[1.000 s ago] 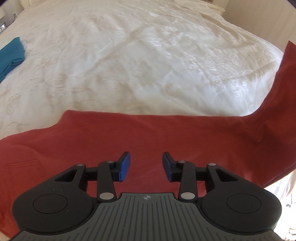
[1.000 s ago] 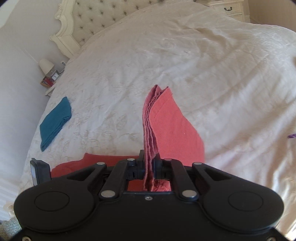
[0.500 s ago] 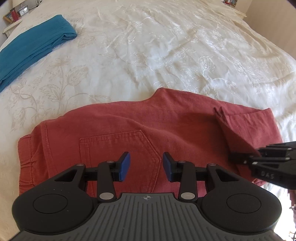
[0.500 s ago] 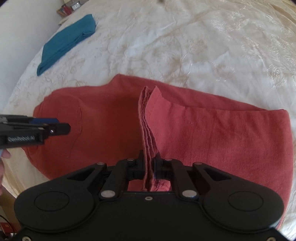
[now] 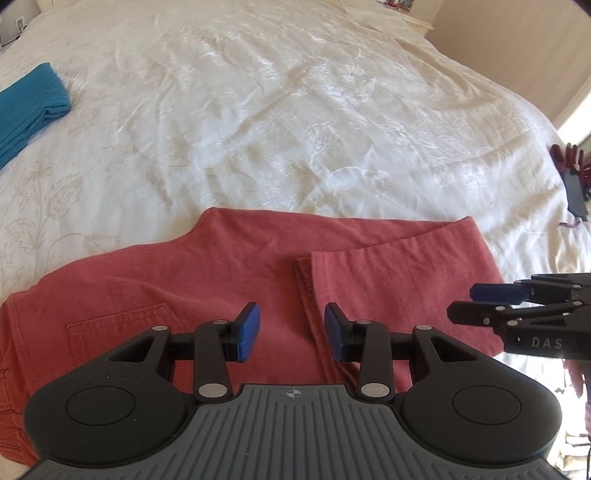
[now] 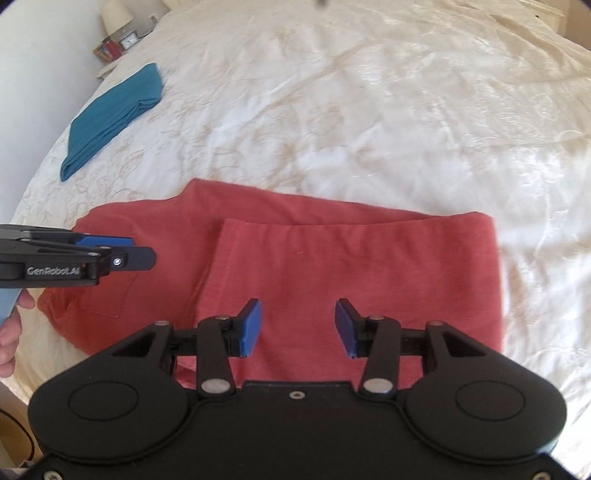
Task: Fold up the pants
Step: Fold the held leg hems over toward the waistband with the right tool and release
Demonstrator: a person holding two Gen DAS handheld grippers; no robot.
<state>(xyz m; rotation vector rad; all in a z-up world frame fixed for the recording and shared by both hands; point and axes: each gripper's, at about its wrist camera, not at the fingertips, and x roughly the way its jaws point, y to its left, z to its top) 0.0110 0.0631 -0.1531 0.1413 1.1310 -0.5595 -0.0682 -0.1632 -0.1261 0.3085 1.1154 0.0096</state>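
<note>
The red pants lie on the white bedspread near its front edge, their legs folded over onto the upper part; a back pocket shows at the left. My left gripper hovers open above the middle of the pants, nothing between its blue pads. It also shows at the left of the right wrist view, left gripper over the pocket end. My right gripper hangs over the folded leg layer, its jaws opening, with no cloth between them. In the left wrist view the right gripper sits at the pants' right edge.
A folded teal garment lies on the bedspread at the far left. A nightstand with a lamp and clock stands beyond it. Dark red and black items lie at the right edge. A hand shows lower left.
My right gripper carried the leg ends down onto the pants and let go of them; its jaws went from shut on the cloth to apart. The left gripper shifted right over the pants.
</note>
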